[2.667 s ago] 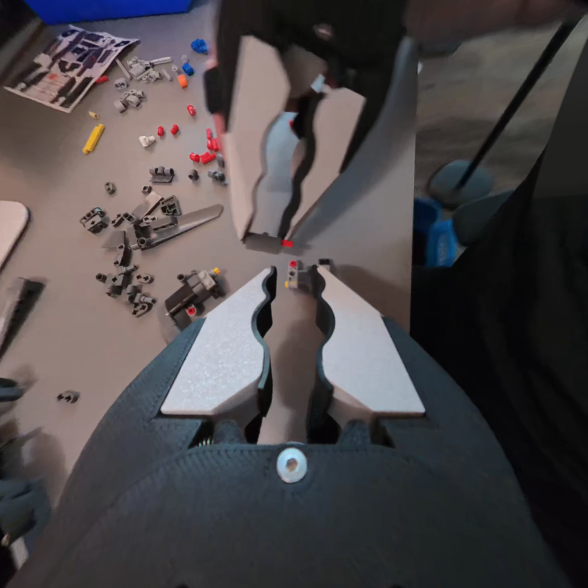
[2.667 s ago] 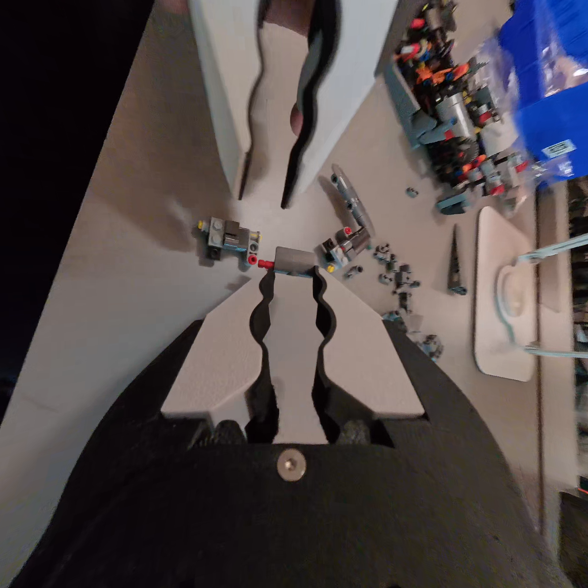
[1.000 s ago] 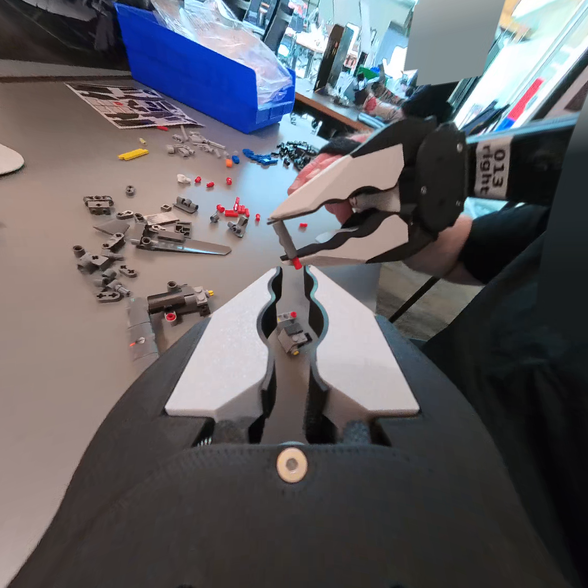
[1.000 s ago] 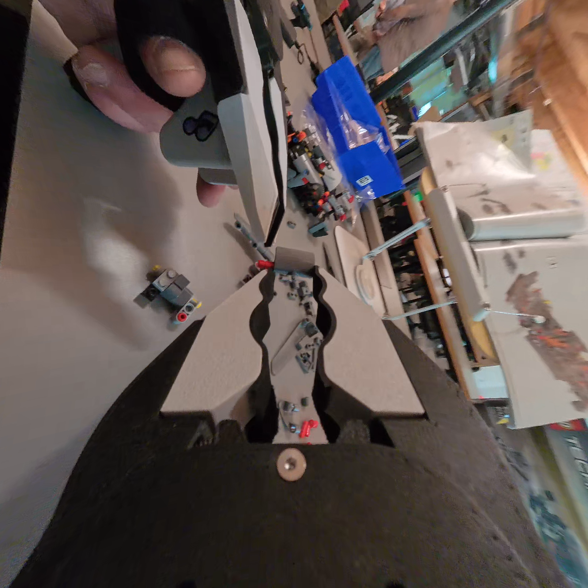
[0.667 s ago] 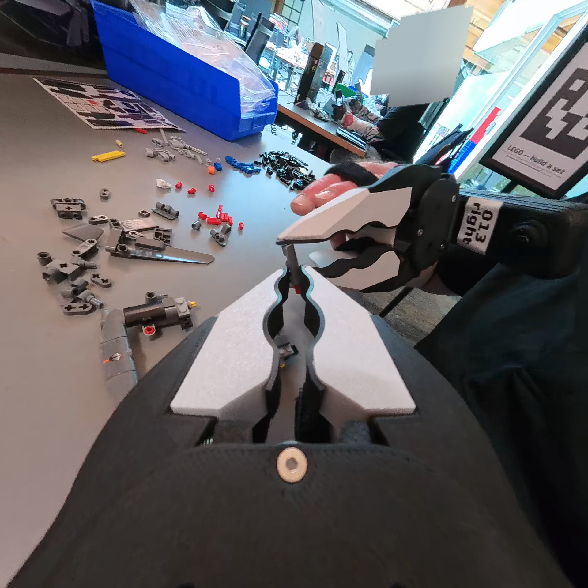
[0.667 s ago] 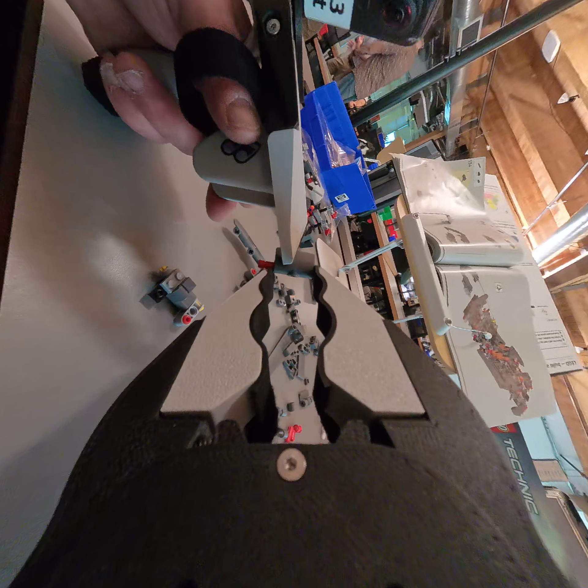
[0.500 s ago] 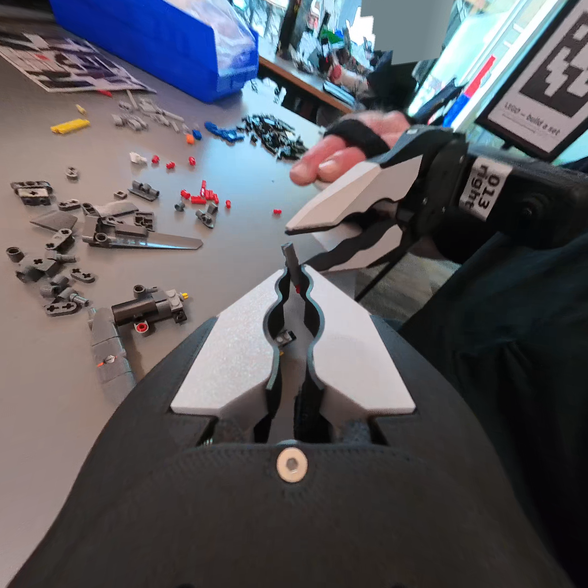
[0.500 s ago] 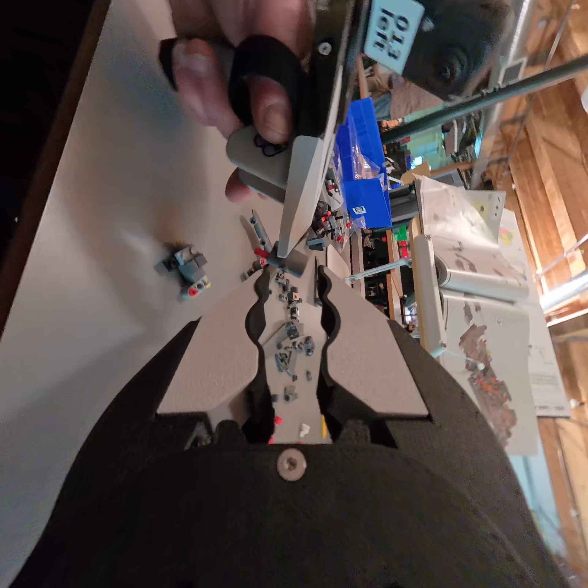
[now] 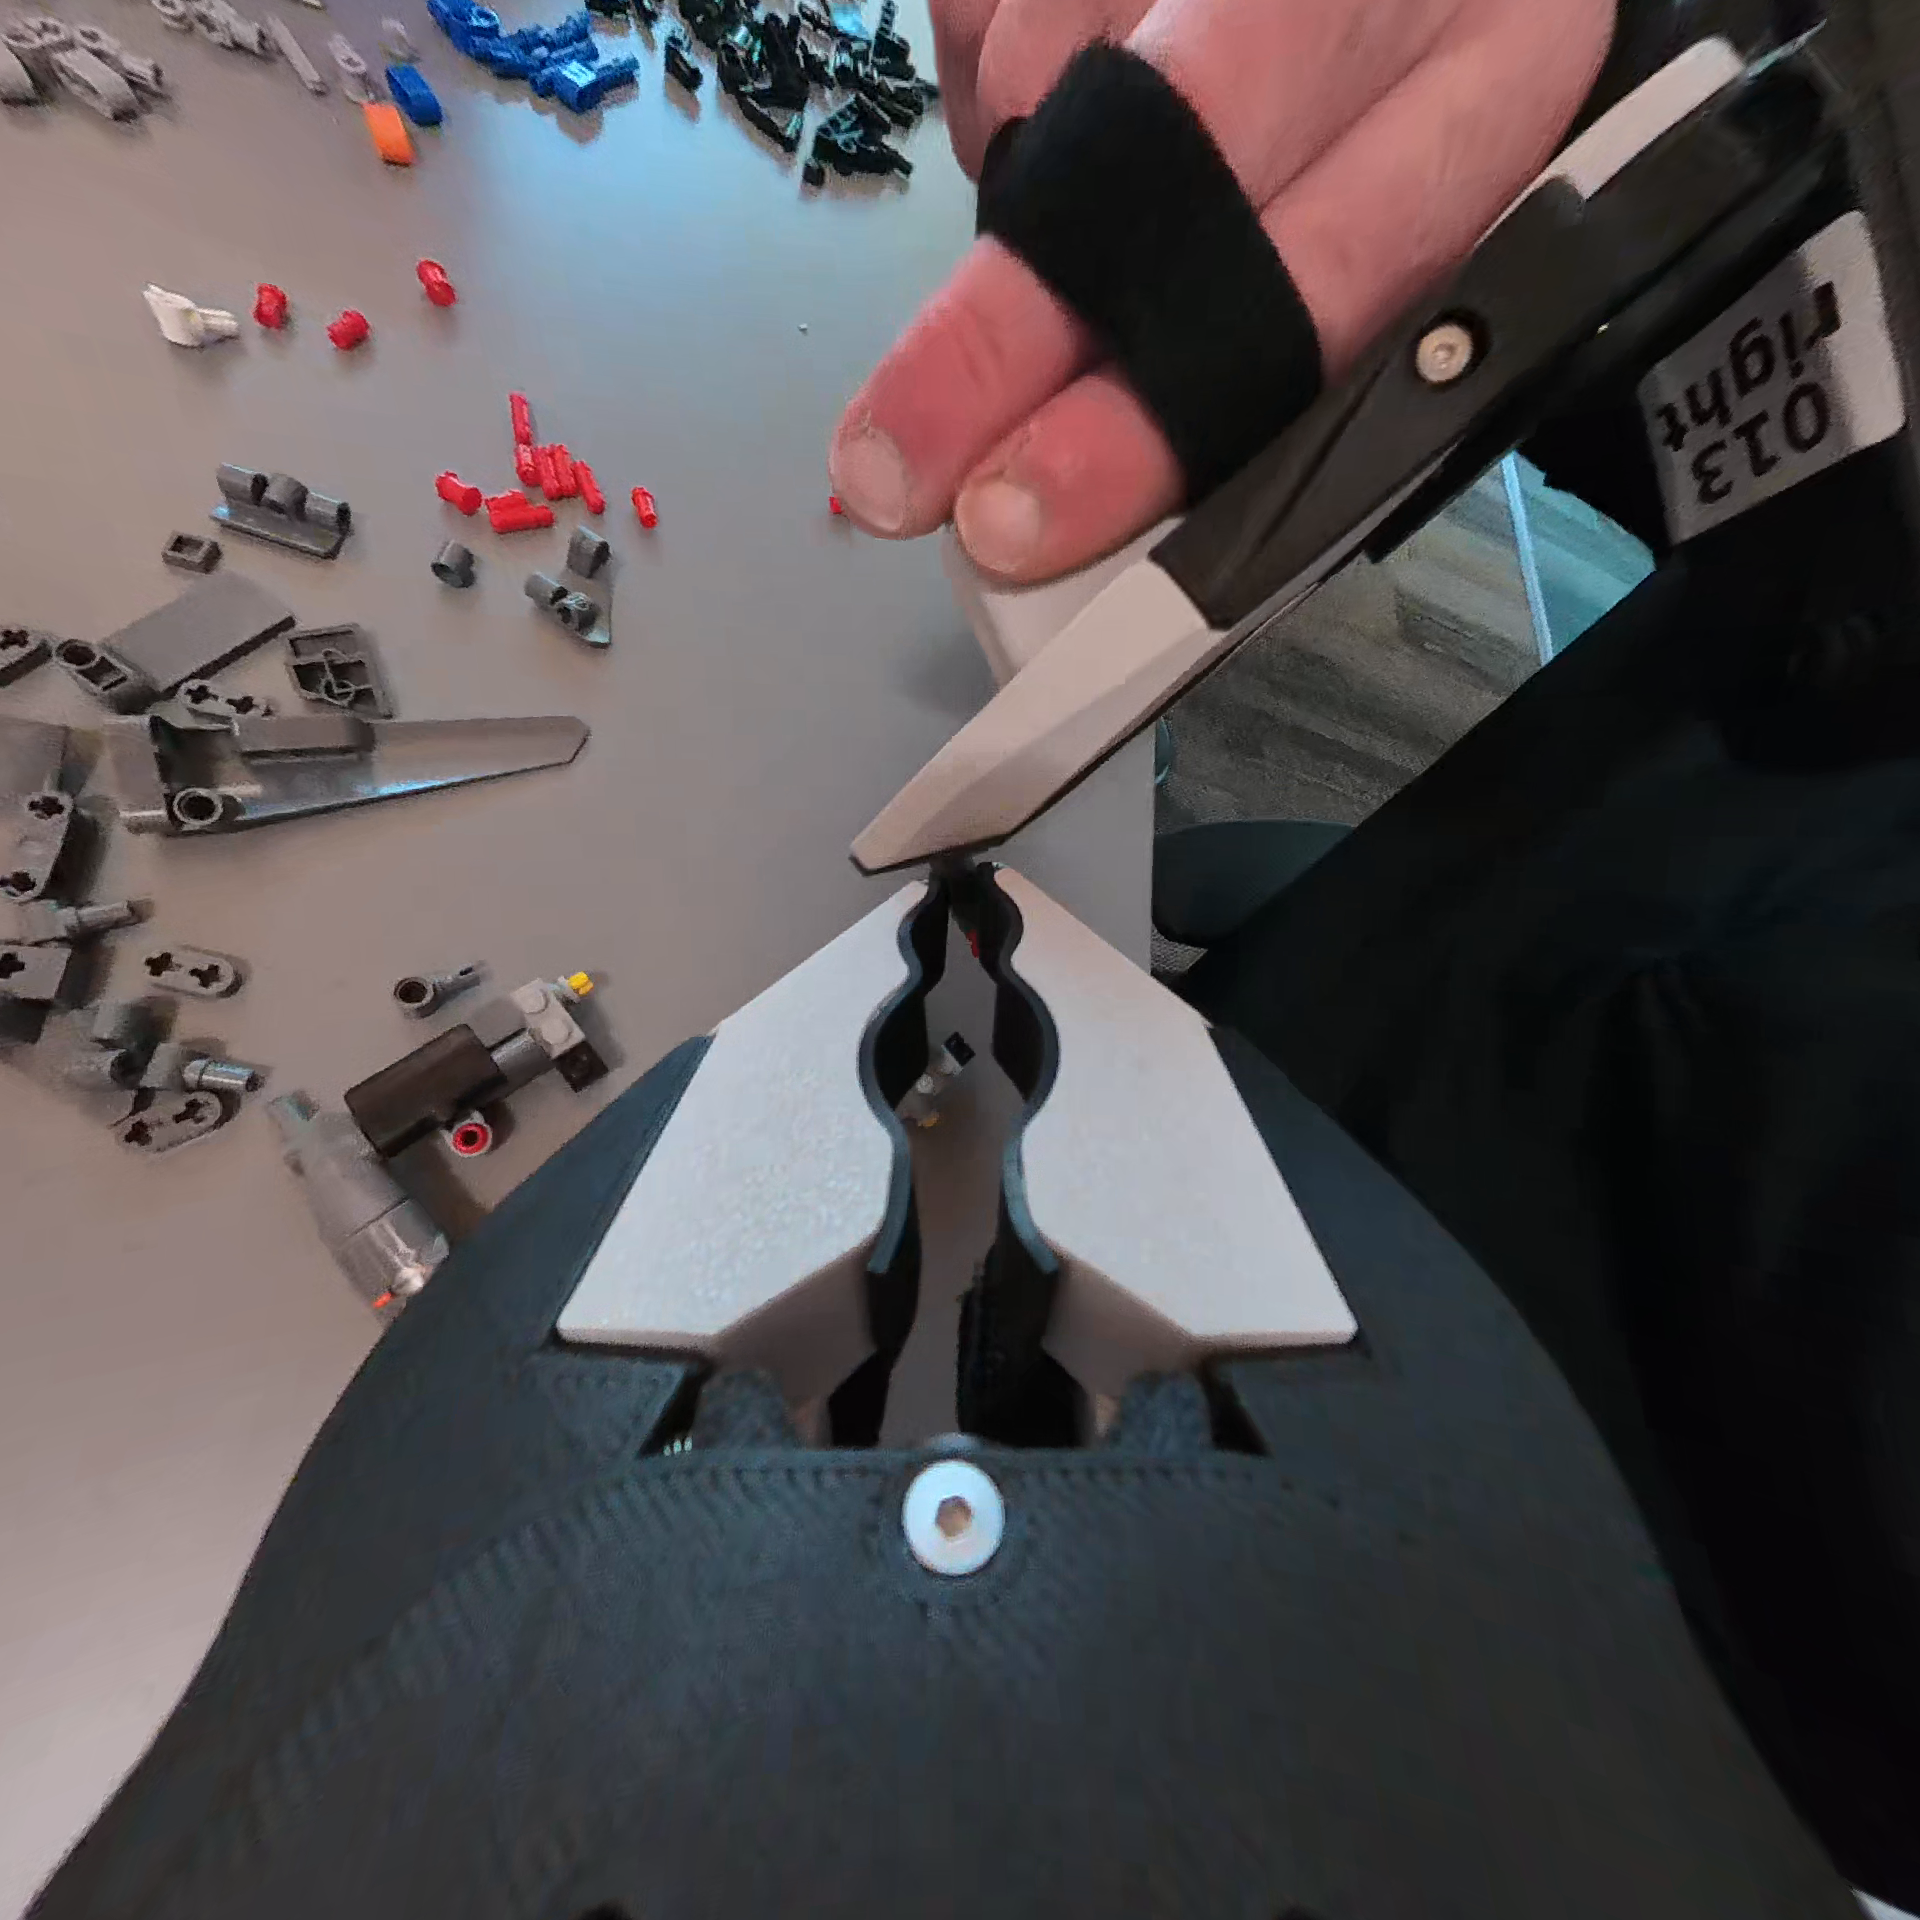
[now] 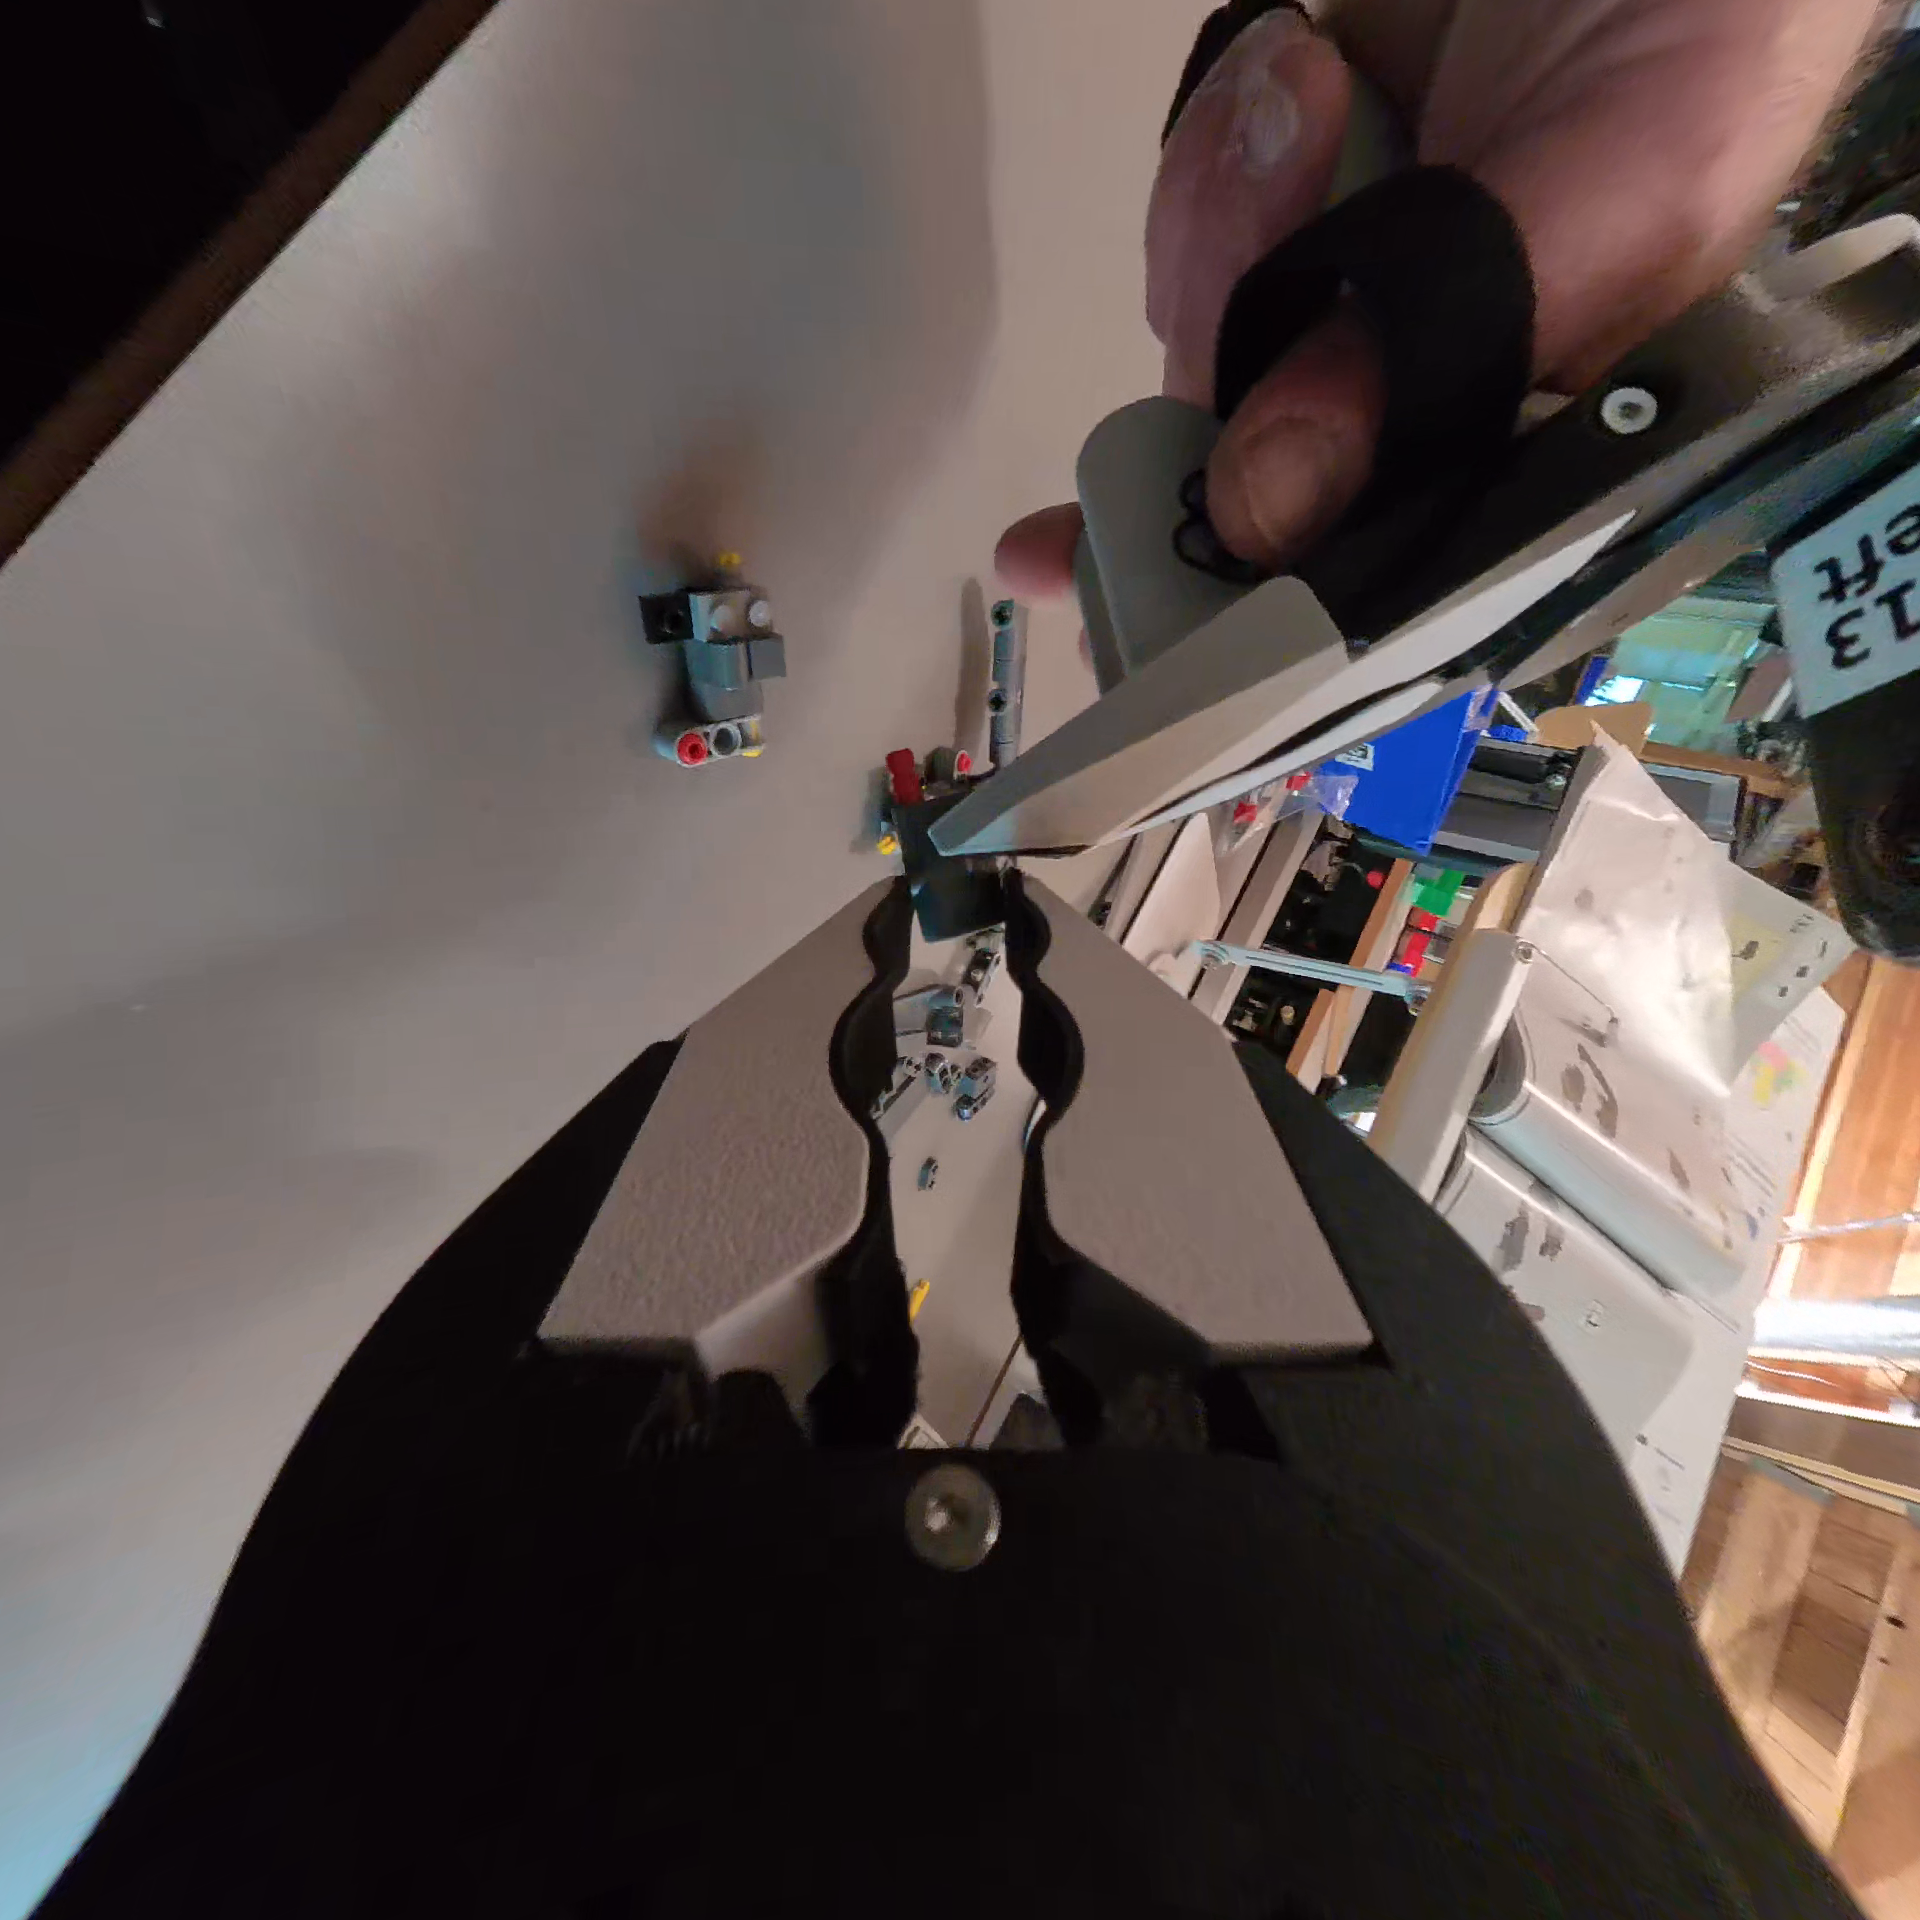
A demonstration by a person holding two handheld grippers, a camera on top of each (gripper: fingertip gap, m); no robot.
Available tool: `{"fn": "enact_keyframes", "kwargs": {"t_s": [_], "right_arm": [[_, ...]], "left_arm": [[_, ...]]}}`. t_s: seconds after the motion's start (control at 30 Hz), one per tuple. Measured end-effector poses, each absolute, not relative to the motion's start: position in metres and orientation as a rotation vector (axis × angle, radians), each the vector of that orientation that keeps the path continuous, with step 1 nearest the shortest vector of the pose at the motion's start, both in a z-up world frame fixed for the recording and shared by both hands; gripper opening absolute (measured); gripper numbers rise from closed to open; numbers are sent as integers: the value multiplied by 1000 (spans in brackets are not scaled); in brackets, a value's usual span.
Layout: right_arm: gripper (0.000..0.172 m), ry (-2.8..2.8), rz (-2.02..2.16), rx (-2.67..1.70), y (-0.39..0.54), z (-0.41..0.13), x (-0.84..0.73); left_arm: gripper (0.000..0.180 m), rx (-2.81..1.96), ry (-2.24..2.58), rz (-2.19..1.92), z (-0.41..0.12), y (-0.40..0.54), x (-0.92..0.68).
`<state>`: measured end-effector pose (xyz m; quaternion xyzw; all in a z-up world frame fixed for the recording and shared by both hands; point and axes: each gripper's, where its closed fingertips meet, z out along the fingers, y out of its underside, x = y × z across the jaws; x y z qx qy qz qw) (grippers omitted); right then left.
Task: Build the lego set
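Above the table: both grippers meet tip to tip over the near edge of the grey table (image 9: 727, 343)
Left gripper (image 9: 961, 883): jaws almost together, pinching the thin edge of a small dark grey flat plastic plate with a red pin (image 10: 948, 891)
Right gripper (image 10: 948, 894): jaws narrowly spread, pads gripping the plate's two sides; plate sits right at the fingertips, its red pin end sticking out to the left
Hands: a hand (image 9: 1143, 260) with a black finger strap works the right gripper
Below, on the table: small grey brick assembly with red and yellow studs (image 10: 712, 665) lies apart to the left
Farther off: loose red pins (image 9: 530, 483), long dark grey blade-shaped piece (image 9: 395, 758), black-and-grey assembly (image 9: 468, 1070)
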<state>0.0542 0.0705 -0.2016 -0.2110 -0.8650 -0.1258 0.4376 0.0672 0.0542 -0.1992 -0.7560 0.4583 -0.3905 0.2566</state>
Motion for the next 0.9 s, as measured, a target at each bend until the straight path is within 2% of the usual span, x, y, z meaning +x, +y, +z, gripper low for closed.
{"fn": "enact_keyframes", "kwargs": {"t_s": [0.2, 0.33, 0.43, 0.63, 0.9], "right_arm": [[13, -2186, -282, -588, 76, -210, 55], [13, -2204, -192, -709, 83, -216, 59], [12, -2256, -100, -783, 82, -228, 64], [13, -2350, 80, -857, 78, -246, 62], [13, -2366, 187, -917, 74, -256, 61]], "left_arm": [[5, -2078, 1241, -1026, -205, 59, 67], [28, -2039, 1199, -731, -202, 69, 51], [35, -2003, 1191, -623, -198, 45, 49], [55, -2040, 1100, -312, -231, 26, 48], [51, -2071, 973, -113, -256, 36, 47]]}}
